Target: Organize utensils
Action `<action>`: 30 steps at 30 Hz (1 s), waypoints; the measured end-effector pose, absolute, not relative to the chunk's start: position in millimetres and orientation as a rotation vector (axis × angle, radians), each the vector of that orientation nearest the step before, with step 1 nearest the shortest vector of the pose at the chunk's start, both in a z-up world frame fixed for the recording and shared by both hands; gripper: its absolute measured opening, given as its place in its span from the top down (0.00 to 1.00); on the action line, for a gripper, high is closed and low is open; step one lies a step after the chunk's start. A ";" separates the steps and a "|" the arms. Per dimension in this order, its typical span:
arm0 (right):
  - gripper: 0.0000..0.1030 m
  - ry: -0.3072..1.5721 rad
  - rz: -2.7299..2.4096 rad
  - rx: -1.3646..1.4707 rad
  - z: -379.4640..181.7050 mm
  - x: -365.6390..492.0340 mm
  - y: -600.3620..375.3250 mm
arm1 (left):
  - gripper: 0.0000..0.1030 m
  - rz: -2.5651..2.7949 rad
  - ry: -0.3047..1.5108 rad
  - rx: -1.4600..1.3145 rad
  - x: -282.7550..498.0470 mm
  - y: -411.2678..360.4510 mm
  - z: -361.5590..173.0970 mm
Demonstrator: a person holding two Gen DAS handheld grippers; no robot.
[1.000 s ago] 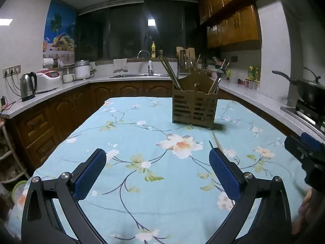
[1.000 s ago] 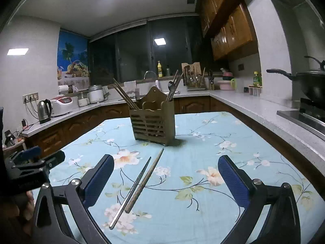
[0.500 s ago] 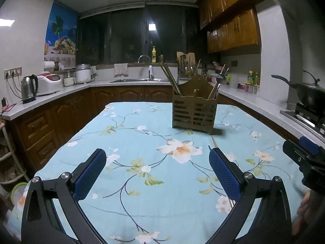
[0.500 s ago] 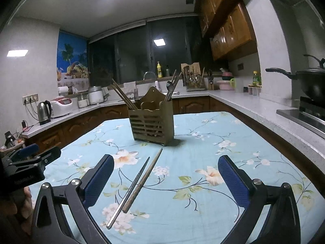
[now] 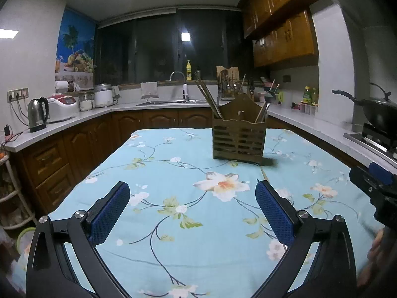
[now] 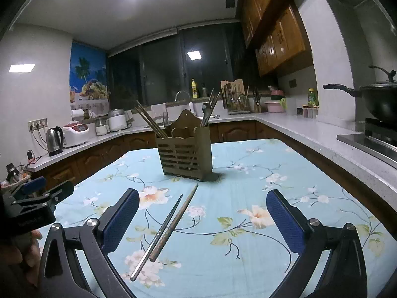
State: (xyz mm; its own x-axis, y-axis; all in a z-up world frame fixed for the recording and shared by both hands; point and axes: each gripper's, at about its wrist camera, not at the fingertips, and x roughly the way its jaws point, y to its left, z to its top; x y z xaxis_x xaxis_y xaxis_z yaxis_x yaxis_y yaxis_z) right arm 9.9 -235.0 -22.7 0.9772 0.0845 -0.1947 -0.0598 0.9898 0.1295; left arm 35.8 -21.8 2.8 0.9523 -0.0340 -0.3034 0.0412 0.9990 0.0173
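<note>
- Currently, two utensils are seen lying loose on the floral tablecloth [image 6: 248, 173]: a metal chopstick [image 6: 158, 236] and a wooden chopstick [image 6: 175, 222], side by side and nearly touching, pointing toward the holder.
- A slatted wooden utensil holder [image 6: 184, 149] is noted upright mid-table, already stocked with chopsticks on its left side and a spoon with other utensils on its right.
- The right gripper [image 6: 202, 219] is held wide apart and empty, above and around the loose pair.
- The left gripper [image 5: 192, 211] is likewise spread wide and empty, over bare cloth.
- Progress is judged partial: most utensils are housed; the two chopsticks remain to be picked up and inserted.
</note>
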 end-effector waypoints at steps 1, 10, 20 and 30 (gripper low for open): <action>0.00 0.199 0.072 0.124 -23.0 8.8 -235.1 | 0.00 -0.047 0.311 0.022 36.4 -21.6 2.8; 0.00 0.188 0.070 0.130 -21.8 4.2 -234.7 | 0.00 -0.041 0.303 0.026 34.1 -22.9 0.9; 0.00 0.184 0.065 0.130 -19.9 1.7 -231.7 | 0.00 -0.036 0.296 0.036 31.7 -23.8 3.5; 0.00 0.192 0.069 0.136 -17.4 4.9 -232.1 | 0.00 -0.041 0.292 0.052 30.4 -27.0 6.0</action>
